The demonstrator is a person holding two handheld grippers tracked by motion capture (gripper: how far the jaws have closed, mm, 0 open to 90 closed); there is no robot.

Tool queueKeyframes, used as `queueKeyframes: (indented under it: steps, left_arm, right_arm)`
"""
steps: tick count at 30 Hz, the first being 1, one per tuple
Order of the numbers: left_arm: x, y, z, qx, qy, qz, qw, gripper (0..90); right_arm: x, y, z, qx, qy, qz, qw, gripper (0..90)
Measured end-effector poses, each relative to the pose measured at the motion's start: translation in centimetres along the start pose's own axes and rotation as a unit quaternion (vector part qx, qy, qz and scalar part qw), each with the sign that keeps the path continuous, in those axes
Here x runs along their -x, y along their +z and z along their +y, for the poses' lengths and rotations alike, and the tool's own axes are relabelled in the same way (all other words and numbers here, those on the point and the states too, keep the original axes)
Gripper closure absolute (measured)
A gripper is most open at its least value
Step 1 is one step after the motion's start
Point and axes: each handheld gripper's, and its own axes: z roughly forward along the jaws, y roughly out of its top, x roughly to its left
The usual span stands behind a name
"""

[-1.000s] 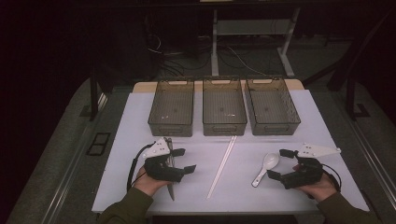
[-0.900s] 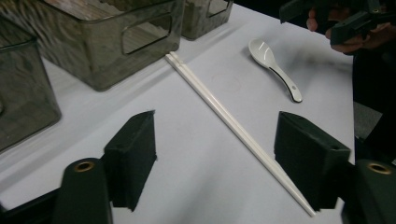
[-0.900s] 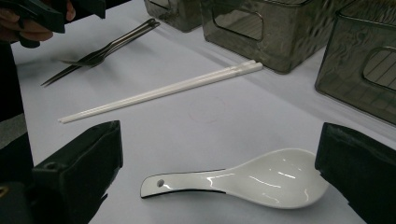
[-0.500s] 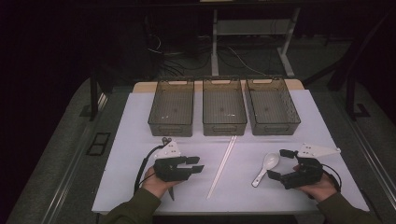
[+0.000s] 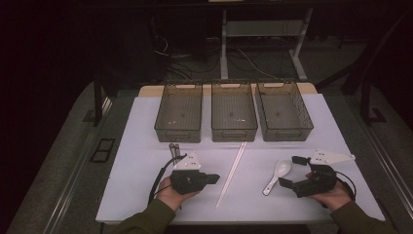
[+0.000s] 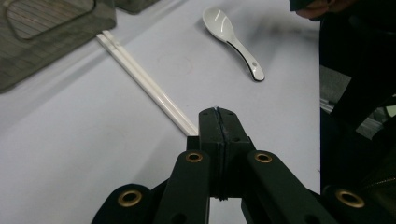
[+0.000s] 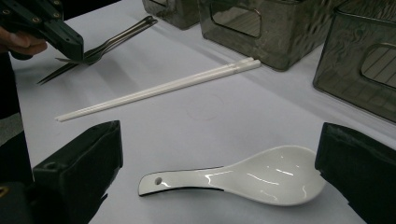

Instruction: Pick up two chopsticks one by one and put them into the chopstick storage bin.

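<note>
The right gripper [image 7: 217, 149] holds its jaws wide around the glossy white ceramic spoon [image 7: 261, 179] lying flat on the white table [image 7: 196, 112], where closing could squirt it away, while the left gripper [image 6: 218, 115], its jaws just closing on nothing, may nudge the white chopsticks [image 6: 140, 77] just beside it.

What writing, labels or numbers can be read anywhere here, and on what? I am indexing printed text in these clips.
None: no legible word, number, brand or sign in any view.
The white spoon, the white chopsticks and the metal forks are unmarked.
The three smoky plastic bins show no label.
The left gripper and the right gripper carry no readable marking.
</note>
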Motion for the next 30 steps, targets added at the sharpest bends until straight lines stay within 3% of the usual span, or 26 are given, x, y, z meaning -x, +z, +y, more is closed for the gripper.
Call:
queueKeyframes:
  steps: [11, 24, 30]
  left_arm:
    - [0.6, 2.1, 0.1, -0.043, 0.015, -0.006, 0.999, 88.6]
    - [0.9, 4.0, -0.4, -0.099, 0.029, -0.006, 0.9947, 88.6]
    - [0.9, 4.1, -0.5, -0.101, 0.026, -0.007, 0.9945, 88.6]
  right_arm:
    - [0.0, 0.0, 0.0, -0.001, 0.0, -0.001, 1.0, 0.9]
    - [0.0, 0.0, 0.0, 0.0, 0.0, -0.004, 1.0, 0.9]
    - [0.1, 0.0, 0.0, 0.0, 0.001, -0.004, 1.0, 0.8]
